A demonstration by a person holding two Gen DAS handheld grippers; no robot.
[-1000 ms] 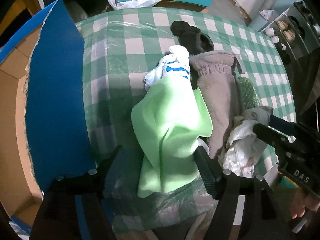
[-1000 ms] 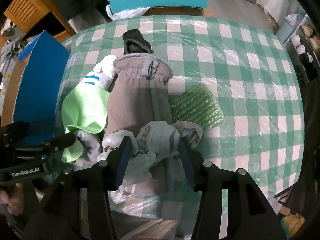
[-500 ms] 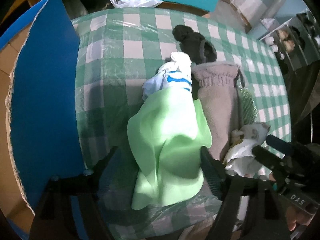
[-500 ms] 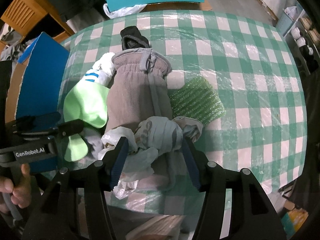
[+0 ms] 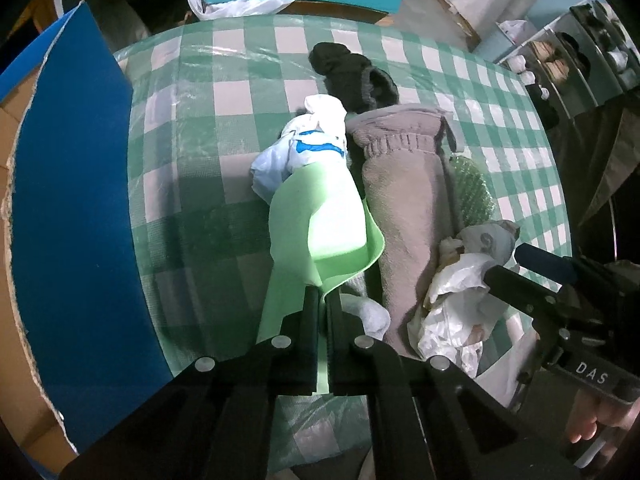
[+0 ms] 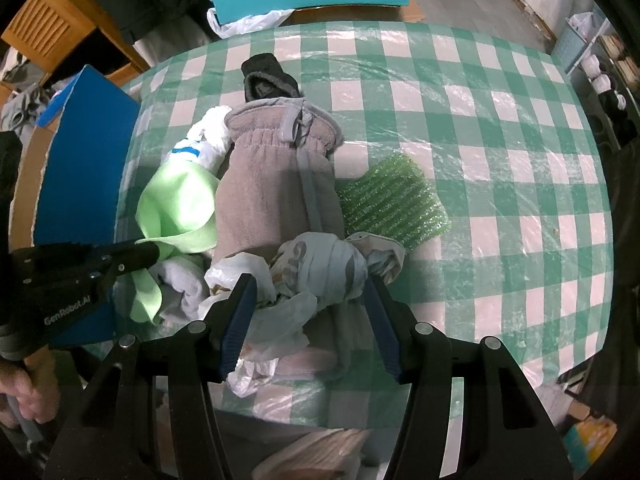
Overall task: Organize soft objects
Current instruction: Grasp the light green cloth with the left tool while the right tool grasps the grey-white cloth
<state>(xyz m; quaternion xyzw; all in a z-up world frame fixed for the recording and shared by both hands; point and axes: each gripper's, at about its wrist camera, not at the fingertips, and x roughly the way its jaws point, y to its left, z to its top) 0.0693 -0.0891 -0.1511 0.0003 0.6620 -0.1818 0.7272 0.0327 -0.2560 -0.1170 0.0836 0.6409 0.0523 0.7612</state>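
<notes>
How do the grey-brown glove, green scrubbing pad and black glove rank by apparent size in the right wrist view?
1. grey-brown glove
2. green scrubbing pad, part hidden under the glove
3. black glove, farthest away and part hidden, so its rank is unsure

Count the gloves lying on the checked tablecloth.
2: a long grey fleece glove in the middle of the pile, and a black knit glove just beyond its cuff. Others may hide under the pile.

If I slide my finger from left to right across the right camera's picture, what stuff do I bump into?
Blue cardboard box → light green cloth → grey fleece glove → green bubble wrap → bare checkered tablecloth.
</notes>
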